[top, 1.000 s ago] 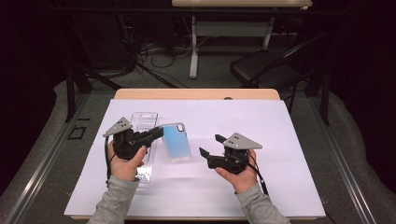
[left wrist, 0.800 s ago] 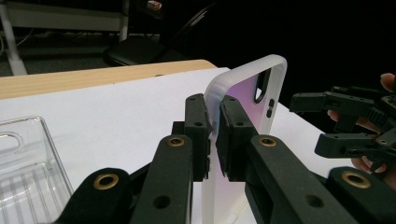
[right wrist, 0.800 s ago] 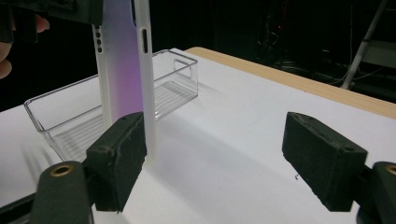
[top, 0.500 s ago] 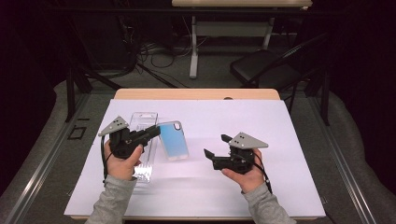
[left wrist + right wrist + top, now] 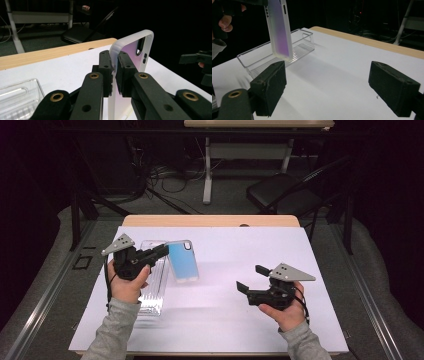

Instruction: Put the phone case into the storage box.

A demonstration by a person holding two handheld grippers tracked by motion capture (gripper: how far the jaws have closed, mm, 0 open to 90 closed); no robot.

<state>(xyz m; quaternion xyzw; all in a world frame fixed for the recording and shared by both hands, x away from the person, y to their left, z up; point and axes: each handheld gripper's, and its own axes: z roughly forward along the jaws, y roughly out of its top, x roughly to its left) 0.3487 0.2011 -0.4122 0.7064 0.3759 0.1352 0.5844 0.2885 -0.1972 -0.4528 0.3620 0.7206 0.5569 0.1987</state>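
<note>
Phone case (image 5: 182, 261): translucent, frosted white rim, blue in the high view, violet-tinted in both gripper views; camera cut-out and side-button slots near one end (image 5: 140, 47); lifted off the sheet, tilted, hanging over the right-hand wall of the clear tray.
Grip on the case: pinched at its edge between the two black pads of the left gripper (image 5: 114, 71); pads pressed on either face of the rim, no gap showing.
Left gripper: held in the left hand (image 5: 127, 285), grey three-cornered plate on top, jaws pointing across the clear tray toward the case.
Clear tray (image 5: 152, 287): long, narrow, see-through plastic, ribbed floor, resting flat on the sheet; landmark for all below; seen behind and under the case in the right gripper view (image 5: 262, 58).
Right gripper (image 5: 248, 279): well to the right of the clear tray, low over the sheet, in the right hand (image 5: 285, 312); jaws spread wide, just been opening, nothing between them; both pads (image 5: 270, 82) apart with bare sheet in the gap.
White sheet (image 5: 230, 255): covering the tabletop under the clear tray.
Wooden table edge (image 5: 210, 221): bare strip beyond the far end of the clear tray.
Black chair (image 5: 280, 195): on the floor, well past the tray's far end, to the right.
</note>
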